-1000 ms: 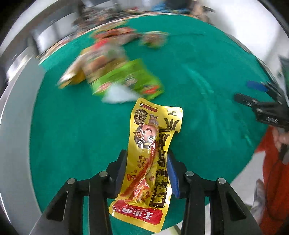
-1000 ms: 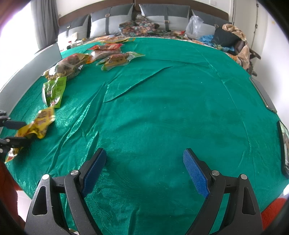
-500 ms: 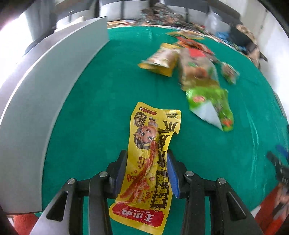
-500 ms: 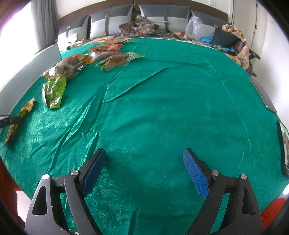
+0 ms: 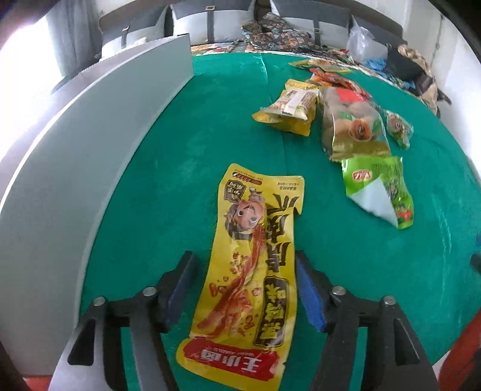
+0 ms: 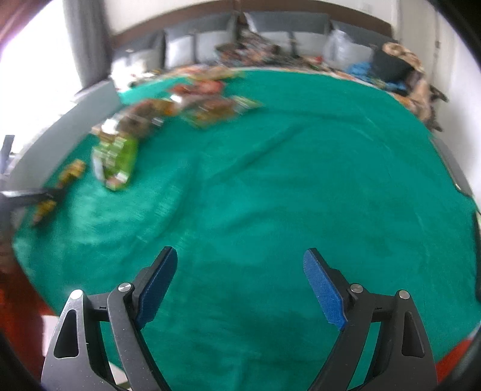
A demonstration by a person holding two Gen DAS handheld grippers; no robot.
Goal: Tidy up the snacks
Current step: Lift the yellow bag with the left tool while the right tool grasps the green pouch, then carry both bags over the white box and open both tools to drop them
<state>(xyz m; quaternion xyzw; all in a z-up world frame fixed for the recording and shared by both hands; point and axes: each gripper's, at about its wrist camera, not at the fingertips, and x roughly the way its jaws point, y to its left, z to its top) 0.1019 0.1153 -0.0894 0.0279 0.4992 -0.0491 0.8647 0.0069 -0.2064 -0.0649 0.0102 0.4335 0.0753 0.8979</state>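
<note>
A long yellow snack packet (image 5: pixel 255 255) with a cartoon face lies flat on the green cloth (image 5: pixel 195 150), between the fingers of my left gripper (image 5: pixel 243 285). The jaws are opening and the blue pads stand off the packet's sides. In the right wrist view the same packet (image 6: pixel 72 171) shows blurred at the far left, beside a dark finger of the left gripper. My right gripper (image 6: pixel 240 285) hangs open over bare green cloth with nothing between its pads.
A row of snacks lies beyond the yellow packet: a green packet (image 5: pixel 375 186), a gold bag (image 5: pixel 351 126), a yellow pack (image 5: pixel 291 108) and several more behind. A grey board (image 5: pixel 75 180) runs along the cloth's left edge. Sofa cushions (image 5: pixel 228 21) line the back.
The left gripper swung with the yellow packet toward the grey board, and its jaws have spread off the packet. The right wrist view has shifted a little and blurred.
</note>
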